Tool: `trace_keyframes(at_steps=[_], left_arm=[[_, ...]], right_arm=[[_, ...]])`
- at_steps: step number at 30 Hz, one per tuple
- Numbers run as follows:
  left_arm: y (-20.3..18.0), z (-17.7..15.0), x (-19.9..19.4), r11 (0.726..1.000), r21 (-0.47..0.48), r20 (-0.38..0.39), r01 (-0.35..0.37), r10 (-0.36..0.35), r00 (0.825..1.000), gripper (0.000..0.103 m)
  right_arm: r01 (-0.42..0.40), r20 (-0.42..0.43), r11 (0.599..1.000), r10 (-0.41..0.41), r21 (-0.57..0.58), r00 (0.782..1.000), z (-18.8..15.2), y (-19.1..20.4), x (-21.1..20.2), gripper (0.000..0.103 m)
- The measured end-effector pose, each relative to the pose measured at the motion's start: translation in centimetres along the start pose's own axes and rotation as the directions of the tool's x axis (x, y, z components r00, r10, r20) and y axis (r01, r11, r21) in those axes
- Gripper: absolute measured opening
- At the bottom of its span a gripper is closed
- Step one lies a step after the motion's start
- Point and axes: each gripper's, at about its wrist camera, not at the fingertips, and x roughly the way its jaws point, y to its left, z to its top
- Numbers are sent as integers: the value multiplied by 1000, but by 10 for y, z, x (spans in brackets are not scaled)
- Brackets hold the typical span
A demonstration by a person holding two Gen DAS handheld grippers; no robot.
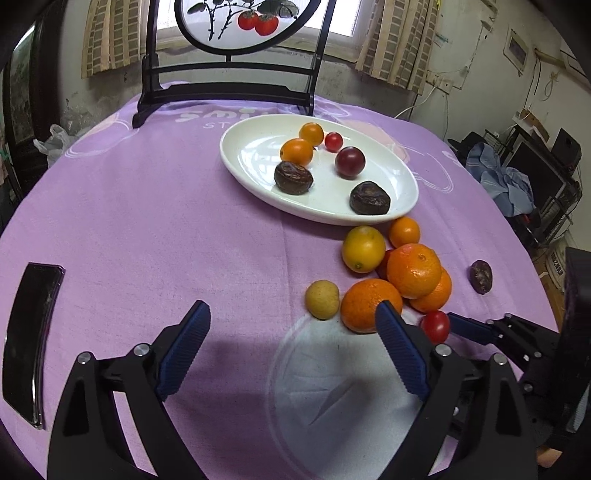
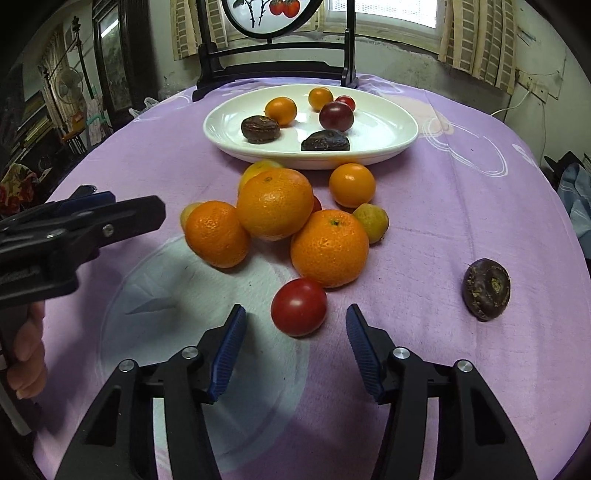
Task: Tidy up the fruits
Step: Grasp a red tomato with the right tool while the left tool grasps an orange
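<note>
A white oval plate [image 1: 404,173] [image 2: 399,136] holds several small fruits: orange ones, dark wrinkled ones, a plum [image 2: 336,116] and a small red tomato. In front of it a pile of oranges [image 2: 275,203] [image 1: 413,269] and small yellow fruits lies on the purple cloth. A red tomato [image 2: 298,307] [image 1: 435,326] lies just ahead of my right gripper [image 2: 295,321], which is open, fingers either side. My left gripper [image 1: 293,314] is open and empty, left of the pile. A dark purple fruit [image 2: 486,289] [image 1: 481,276] lies alone at the right.
A black phone [image 1: 31,339] lies at the table's left edge. A dark wooden stand with a round painted screen [image 1: 243,22] stands behind the plate. My left gripper's body [image 2: 74,229] shows at the left in the right wrist view.
</note>
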Motion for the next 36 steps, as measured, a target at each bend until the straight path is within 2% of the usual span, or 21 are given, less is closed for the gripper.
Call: trace_keyframes(at_steps=[1, 5, 12, 21, 23, 24, 29, 32, 36], left_arm=[[-1, 0, 0, 1000, 0, -4, 5, -5, 1000, 89], [-8, -4, 1, 1000, 28, -6, 4, -4, 1000, 89], [-18, -9, 6, 997, 80, -17, 3, -2, 1000, 89], [-37, -21, 13, 990, 125, -69, 58, -50, 996, 88], [-43, -24, 19, 988, 142, -95, 65, -52, 994, 77], [-47, -26, 23, 986, 153, -115, 71, -53, 992, 75], [-56, -25, 34, 987, 158, -131, 31, -10, 991, 74], [-65, -19, 41, 986, 166, -134, 16, 6, 991, 64], [-78, -9, 52, 983, 182, -128, -1, 25, 991, 62]], right_arm=[[23, 4, 1000, -23, -5, 1000, 1, 0, 1, 40], [24, 15, 1000, -24, -3, 1000, 2, 0, 1, 30], [-25, 22, 999, 24, 45, 999, -8, -13, -15, 29], [-75, 41, 989, 70, 130, 997, -28, -36, -26, 29], [-81, 49, 987, 75, 138, 996, -29, -38, -28, 29], [-84, 54, 987, 77, 140, 996, -29, -39, -29, 29], [-98, 79, 986, 88, 132, 993, -31, -38, -38, 29], [-109, 96, 986, 97, 123, 991, -32, -37, -44, 29], [-109, 107, 986, 96, 124, 990, -35, -40, -48, 29]])
